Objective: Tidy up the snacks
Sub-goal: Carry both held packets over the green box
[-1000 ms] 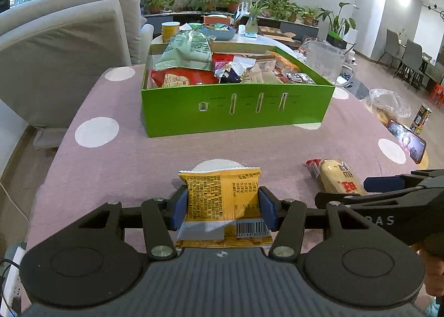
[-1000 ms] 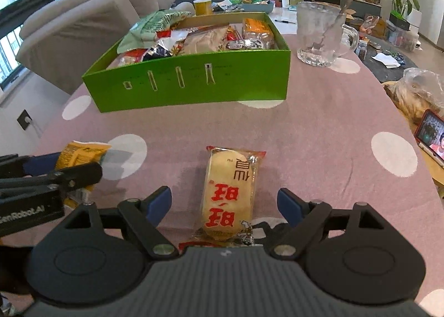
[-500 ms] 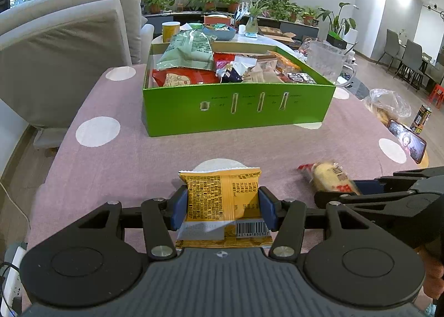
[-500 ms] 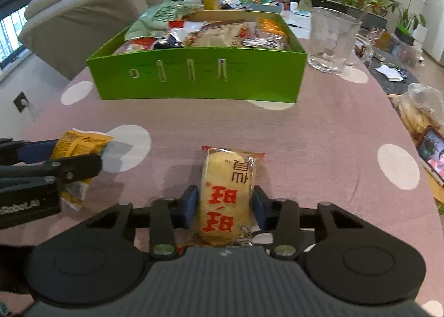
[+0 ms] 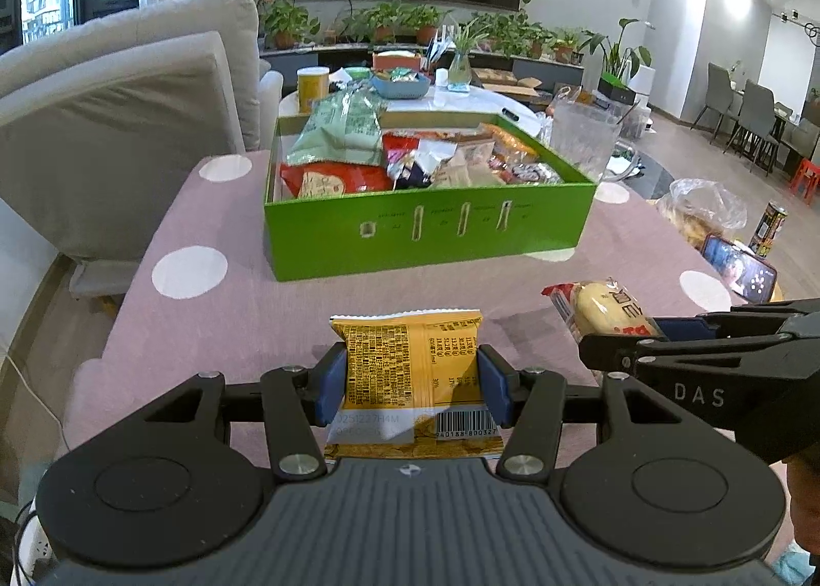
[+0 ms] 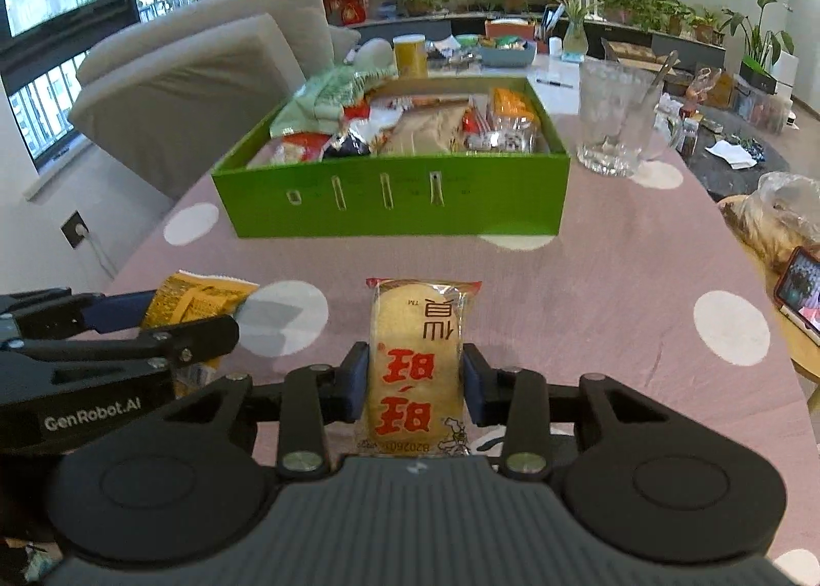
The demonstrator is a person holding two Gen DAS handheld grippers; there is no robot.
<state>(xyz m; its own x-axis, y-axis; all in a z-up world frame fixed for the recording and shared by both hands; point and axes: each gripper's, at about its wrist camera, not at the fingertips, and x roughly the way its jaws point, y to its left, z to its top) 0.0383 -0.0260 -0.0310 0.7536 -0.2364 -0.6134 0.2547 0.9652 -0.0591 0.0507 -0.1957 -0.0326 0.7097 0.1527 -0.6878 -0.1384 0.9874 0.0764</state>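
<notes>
My left gripper [image 5: 412, 383] is shut on a yellow snack packet [image 5: 410, 360] and holds it above the pink dotted tablecloth [image 5: 246, 309]. My right gripper [image 6: 416, 383] is shut on a clear-wrapped rice cracker with red characters [image 6: 416, 355], lifted off the cloth. A green box [image 5: 425, 232] full of snack bags stands ahead of both; it also shows in the right wrist view [image 6: 394, 206]. The right gripper [image 5: 687, 350] shows at the right of the left wrist view, the left gripper [image 6: 118, 335] at the left of the right wrist view.
A glass mug [image 6: 615, 119] stands right of the box. A plastic bag of food [image 6: 774, 217] and a phone [image 6: 799, 288] lie at the right table edge. A grey sofa [image 5: 113, 124] is to the left. A can [image 5: 769, 227] stands far right.
My right gripper closed on the rice cracker and lifted it off the cloth. Both grippers rose and moved a little toward the green box. The left keeps its hold on the yellow packet.
</notes>
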